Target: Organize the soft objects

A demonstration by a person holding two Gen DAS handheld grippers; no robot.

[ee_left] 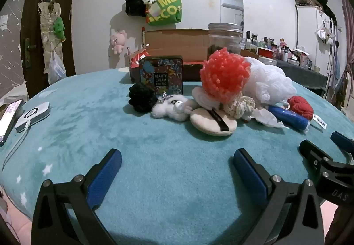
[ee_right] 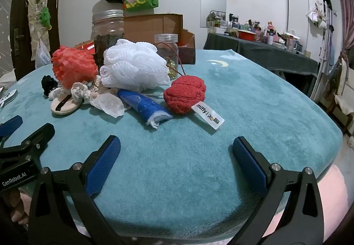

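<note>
**Soft things heaped beyond two open pairs of tongs**

On a teal fleece-covered surface (ee_left: 93, 116), a cluster of soft objects lies ahead of both pairs of tongs, well apart from them, with bare fleece in between.

The left tongs (ee_left: 177, 164) hang low over the near edge of the surface, spread wide and holding nothing. Straight ahead of them lies a round beige powder puff (ee_left: 213, 122) with a dark strap, and just left of it a small white plush toy (ee_left: 171, 108) touching a black pompom (ee_left: 141, 99). Behind these stands a patterned tin (ee_left: 161, 74) marked "Beauty Cream". A red mesh pouf (ee_left: 224, 76) sits on top of the heap, leaning against a larger white mesh pouf (ee_left: 270, 83) to its right. A cream knitted piece (ee_left: 240, 106) rests beside the puff.

The right tongs (ee_right: 177, 152) are likewise spread wide and empty, just above the fleece. Ahead of them, slightly left of centre, lies a blue roll (ee_right: 145, 106) with white cloth showing at its near end, pointing toward the tongs. Just to its right sits a red plush lump (ee_right: 184, 94) with a white "miffy" tag. A crumpled white tissue (ee_right: 108, 103) lies to the left of the roll. Two lidded jars (ee_right: 108, 30) and an open cardboard box (ee_right: 154, 23) stand behind the heap. The left tongs' fingertips show at the left edge of the right camera's view.
</note>
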